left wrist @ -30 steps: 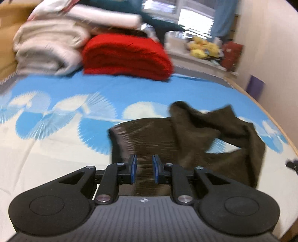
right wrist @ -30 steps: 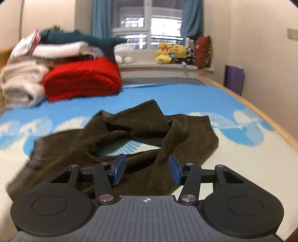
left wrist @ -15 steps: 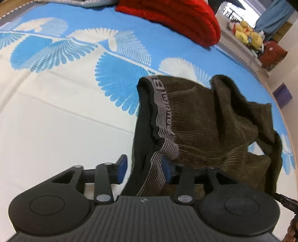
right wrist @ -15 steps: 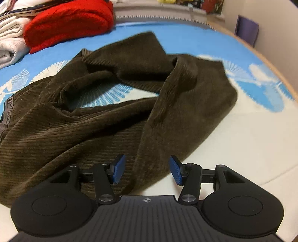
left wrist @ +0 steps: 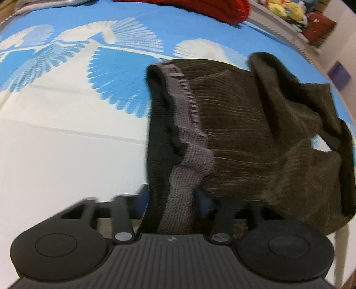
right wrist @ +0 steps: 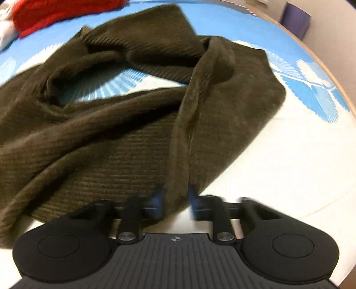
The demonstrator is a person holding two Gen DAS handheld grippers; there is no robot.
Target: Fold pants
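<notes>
Nearest the left wrist camera, the left gripper (left wrist: 171, 197) points steeply down at the bed, and the grey elastic waistband (left wrist: 189, 155) of the brown corduroy pants (left wrist: 255, 133) runs between its two blue pads; its jaws have just been closing, and the band with its dark lining fills the gap between them, so the gripper appears to be clamped on the waistband. From there the waistband climbs toward 12 o'clock, its printed lettering too blurred to read, while the ribbed body of the pants spreads toward 2 o'clock in rumpled folds. In the right wrist view, the right gripper (right wrist: 174, 200) has also just been closing its jaws, and a raised ridge of the pants (right wrist: 138, 124) stands pinched between the blurred blue pads, at the garment's near edge. Beyond that pinch, the fabric fans out toward 10 and 12 o'clock, with one leg twisted over another so that a patch of sheet shows through a loop toward 11 o'clock. The pants lie crumpled and unfolded on the bed sheet (left wrist: 55, 144), white close by and blue with white fan patterns farther off. At the far end, toward 1 o'clock in the left view, lies a red folded blanket (left wrist: 211, 9), and beyond it yellow plush toys (left wrist: 282, 7) sit on a ledge.
</notes>
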